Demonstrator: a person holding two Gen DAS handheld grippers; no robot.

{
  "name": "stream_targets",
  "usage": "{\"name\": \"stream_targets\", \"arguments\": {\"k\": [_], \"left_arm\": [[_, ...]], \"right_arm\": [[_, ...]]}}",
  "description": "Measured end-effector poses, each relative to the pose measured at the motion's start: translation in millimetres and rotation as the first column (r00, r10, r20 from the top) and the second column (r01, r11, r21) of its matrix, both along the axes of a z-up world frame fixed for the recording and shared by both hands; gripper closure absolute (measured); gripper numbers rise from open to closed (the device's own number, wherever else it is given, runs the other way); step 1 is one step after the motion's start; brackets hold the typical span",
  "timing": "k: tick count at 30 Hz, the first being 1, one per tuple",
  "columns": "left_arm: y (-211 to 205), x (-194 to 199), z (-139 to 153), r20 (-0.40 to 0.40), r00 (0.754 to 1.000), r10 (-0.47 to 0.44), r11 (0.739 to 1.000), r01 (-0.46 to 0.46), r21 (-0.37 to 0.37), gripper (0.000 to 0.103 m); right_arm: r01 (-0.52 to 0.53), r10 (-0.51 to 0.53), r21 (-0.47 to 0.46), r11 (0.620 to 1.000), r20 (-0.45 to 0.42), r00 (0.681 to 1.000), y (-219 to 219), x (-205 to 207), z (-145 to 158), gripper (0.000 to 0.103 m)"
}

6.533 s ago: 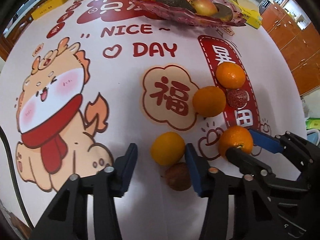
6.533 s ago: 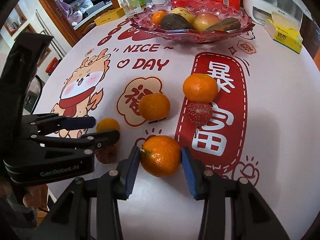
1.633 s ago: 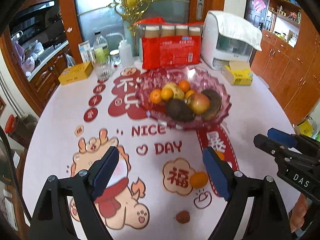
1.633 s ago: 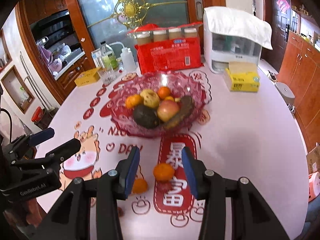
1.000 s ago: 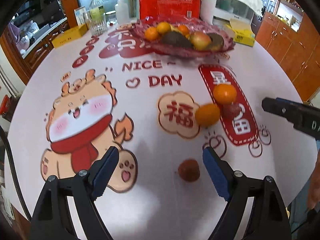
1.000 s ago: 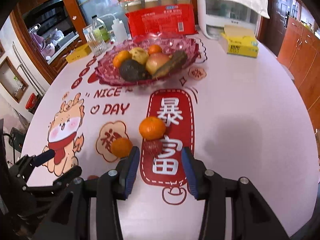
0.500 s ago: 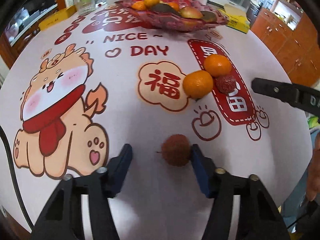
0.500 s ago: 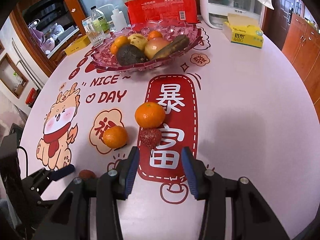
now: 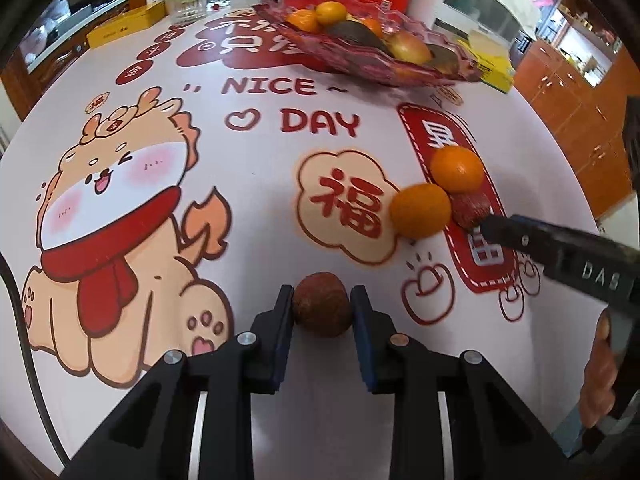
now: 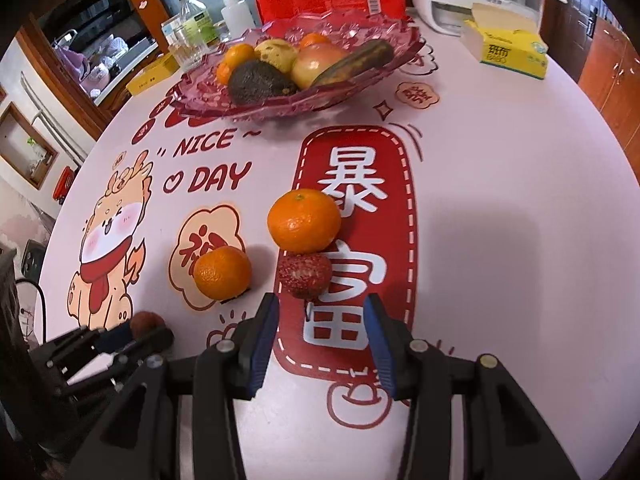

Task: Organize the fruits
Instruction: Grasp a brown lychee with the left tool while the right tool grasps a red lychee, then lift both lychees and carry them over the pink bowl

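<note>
The left tongs point(image 9: 322, 306) are clamped on a small, round, brownish-red rough-skinned fruit point(image 9: 322, 304) that sits on the printed white table point(image 9: 256, 208), near its front edge beside the cartoon dragon's paw. The right tongs point(image 10: 320, 312) stand apart and empty, their blue pads just short of a red, bumpy lychee-like fruit point(image 10: 305, 275) lying on the red banner print. That fruit touches a larger orange mandarin point(image 10: 304, 220) behind it, and a smaller orange mandarin point(image 10: 222, 272) rests just to its left. The pink glass fruit bowl point(image 10: 360, 92), already holding several fruits, stands well apart at the far side of the table.

The risks, as I judge them: the brownish fruit is round and gripped low on the pads, so a quick lift could let it squirt out and roll off the near edge. On the right, the pads could nudge the red fruit into the mandarin and set both rolling; too hard a squeeze could bruise it.
</note>
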State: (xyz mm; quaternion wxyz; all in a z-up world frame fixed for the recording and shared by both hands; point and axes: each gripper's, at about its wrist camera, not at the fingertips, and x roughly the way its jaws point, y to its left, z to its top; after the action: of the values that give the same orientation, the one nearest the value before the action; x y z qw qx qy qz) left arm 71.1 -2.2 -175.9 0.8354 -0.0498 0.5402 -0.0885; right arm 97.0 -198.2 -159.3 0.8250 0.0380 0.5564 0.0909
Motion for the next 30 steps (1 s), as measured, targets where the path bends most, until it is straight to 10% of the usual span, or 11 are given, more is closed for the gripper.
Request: {"name": "stream_targets", "arguments": {"k": [30], "left_arm": [[7.2,6.4,20.4,0.017,1.0,0.011,1.0,-0.011,0.0,0.077]], "right_arm": [[-0.074,0.073,0.029,0.997,0.036,0.997,15.4,-16.1,9.7,0.075]]}}
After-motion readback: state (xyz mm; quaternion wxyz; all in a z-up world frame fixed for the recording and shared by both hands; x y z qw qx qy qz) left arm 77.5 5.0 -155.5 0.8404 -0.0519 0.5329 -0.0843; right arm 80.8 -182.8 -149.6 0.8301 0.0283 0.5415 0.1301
